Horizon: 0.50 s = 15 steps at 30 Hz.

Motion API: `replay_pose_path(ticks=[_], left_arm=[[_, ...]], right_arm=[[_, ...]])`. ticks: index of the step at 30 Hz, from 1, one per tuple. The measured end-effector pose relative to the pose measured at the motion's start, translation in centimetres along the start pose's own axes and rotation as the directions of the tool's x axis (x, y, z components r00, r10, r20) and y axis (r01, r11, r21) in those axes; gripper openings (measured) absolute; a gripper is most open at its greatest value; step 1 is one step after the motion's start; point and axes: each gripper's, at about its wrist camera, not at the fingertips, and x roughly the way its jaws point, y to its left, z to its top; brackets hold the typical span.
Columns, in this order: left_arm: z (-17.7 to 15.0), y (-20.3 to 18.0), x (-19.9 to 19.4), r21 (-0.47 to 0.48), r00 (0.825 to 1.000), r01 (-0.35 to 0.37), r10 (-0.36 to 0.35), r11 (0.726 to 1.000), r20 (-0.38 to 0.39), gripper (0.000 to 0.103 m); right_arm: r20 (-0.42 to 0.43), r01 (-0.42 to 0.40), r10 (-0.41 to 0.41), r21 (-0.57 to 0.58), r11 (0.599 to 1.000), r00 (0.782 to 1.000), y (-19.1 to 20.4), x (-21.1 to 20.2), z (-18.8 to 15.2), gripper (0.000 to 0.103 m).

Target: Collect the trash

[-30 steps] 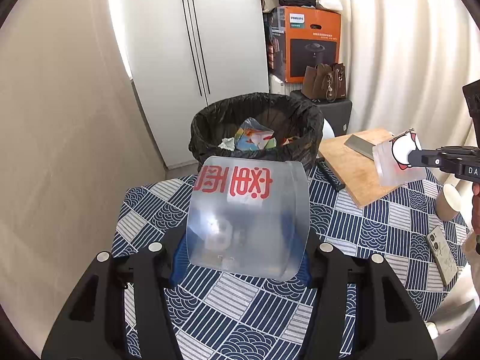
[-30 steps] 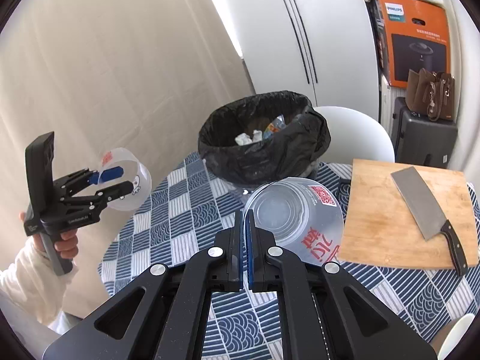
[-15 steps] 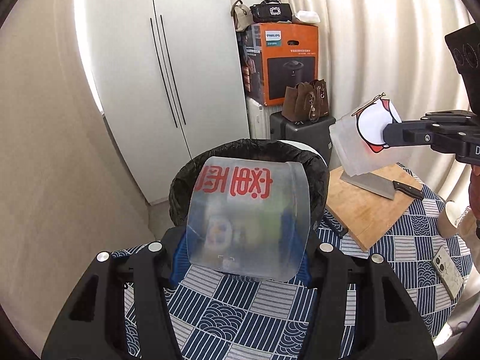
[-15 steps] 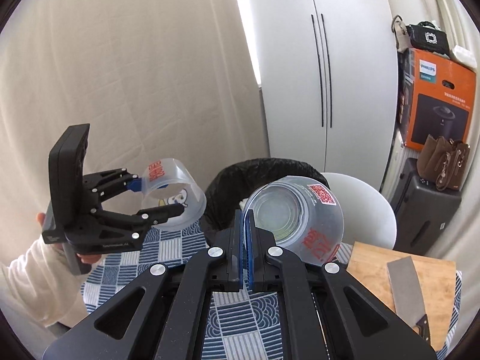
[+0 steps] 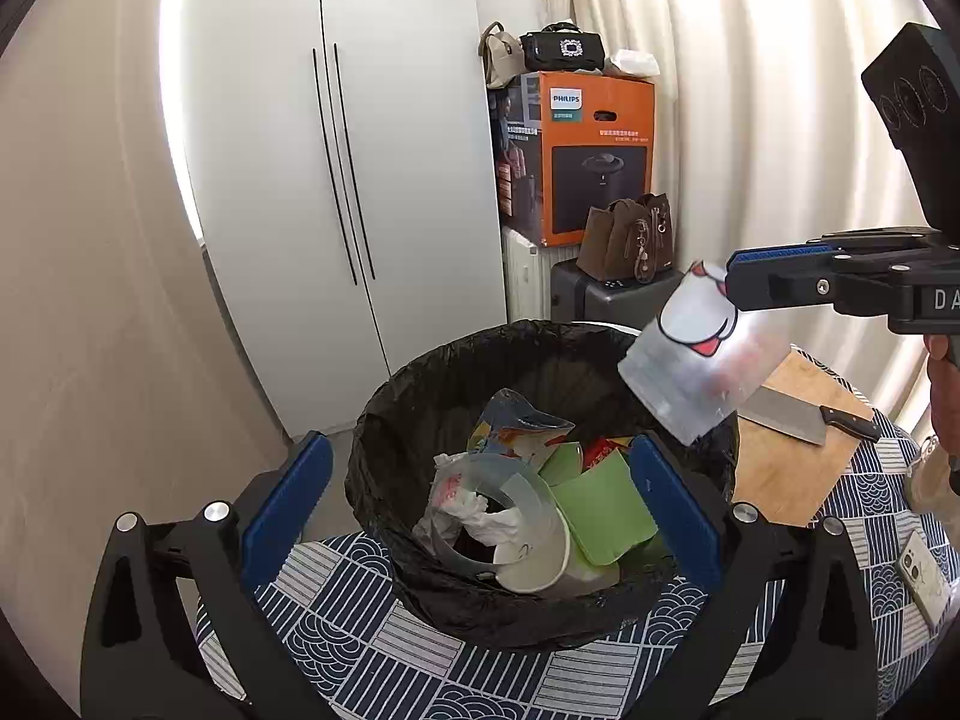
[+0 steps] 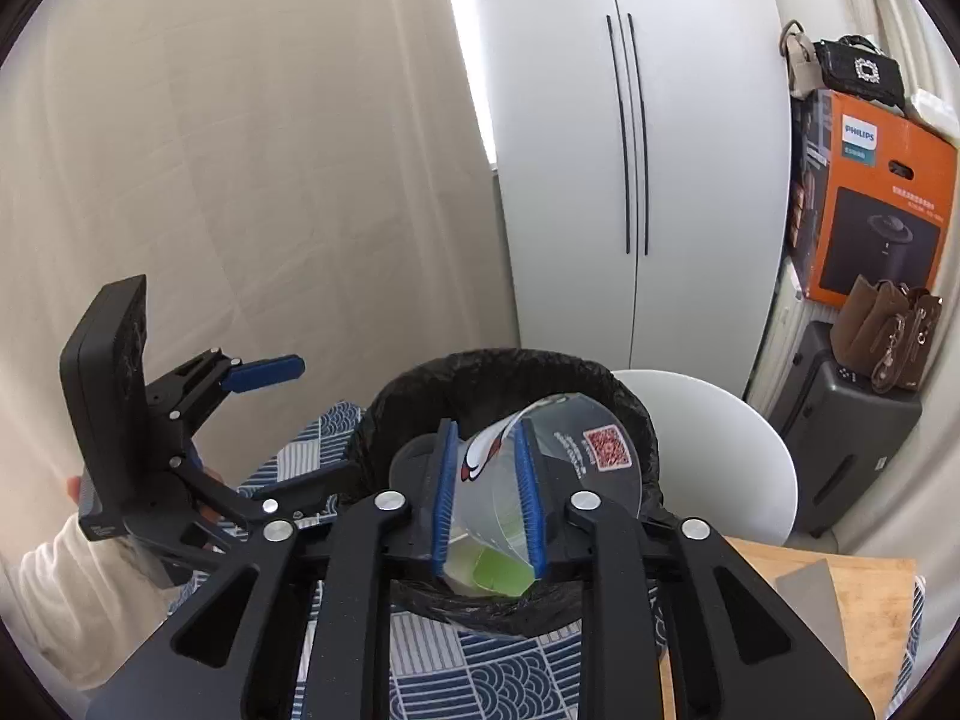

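Observation:
A bin lined with a black bag (image 5: 408, 396) stands on the blue patterned tablecloth (image 5: 372, 600), full of wrappers, green card and tissue. My left gripper (image 5: 480, 510) is over it, its jaws opening wide with nothing between them. A clear plastic cup (image 5: 540, 504) lies on its side among the trash below. In the right wrist view, my right gripper (image 6: 486, 498) hangs above the bin's rim (image 6: 510, 360). Its jaws are opening, and a clear cup with a cartoon print (image 6: 558, 450) sits loosely between the blue pads, tilted down. The same cartoon cup (image 5: 702, 360) shows beside the bin's right edge.
A wooden cutting board (image 5: 786, 480) with a cleaver (image 5: 792, 420) lies right of the bin, and a phone (image 5: 924, 576) near the table's right edge. A white chair (image 6: 720, 438), a dark suitcase (image 6: 840, 426), an orange box (image 5: 600, 156) and a white wardrobe stand behind.
Both grippers moved forward to the bin. The left jaws spread and its red-lettered cup dropped among the trash. The right jaws parted, and the cartoon cup now tips downward.

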Motion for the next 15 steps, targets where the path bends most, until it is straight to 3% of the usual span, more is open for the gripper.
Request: replay_pose_path(ticks=[1, 4, 7, 15], left_arm=[[-0.1, 0.2, 0.1, -0.004, 1.000, -0.011, 0.011, 1.000, -0.005, 0.097], [-0.9, 0.6, 0.5, -0.021, 0.999, -0.029, 0.028, 0.999, -0.043, 0.097], [-1.8, 0.6, -0.3, -0.025, 0.998, -0.025, 0.024, 0.999, -0.052, 0.097], [-3.3, -1.1, -3.9, 0.004, 0.999, -0.016, 0.016, 1.000, -0.051, 0.097]], right_arm=[[0.004, 0.006, -0.006, 0.007, 1.000, 1.000, -0.3, 0.0, 0.0, 0.050], [0.012, 0.032, -0.032, -0.002, 0.999, 0.999, -0.3, -0.6, -0.1, 0.061], [0.019, 0.062, -0.062, 0.002, 0.998, 0.998, -0.1, -1.3, -0.5, 0.084], [-0.003, 0.139, -0.139, 0.012, 0.990, 0.990, 0.7, -4.0, -2.5, 0.087]])
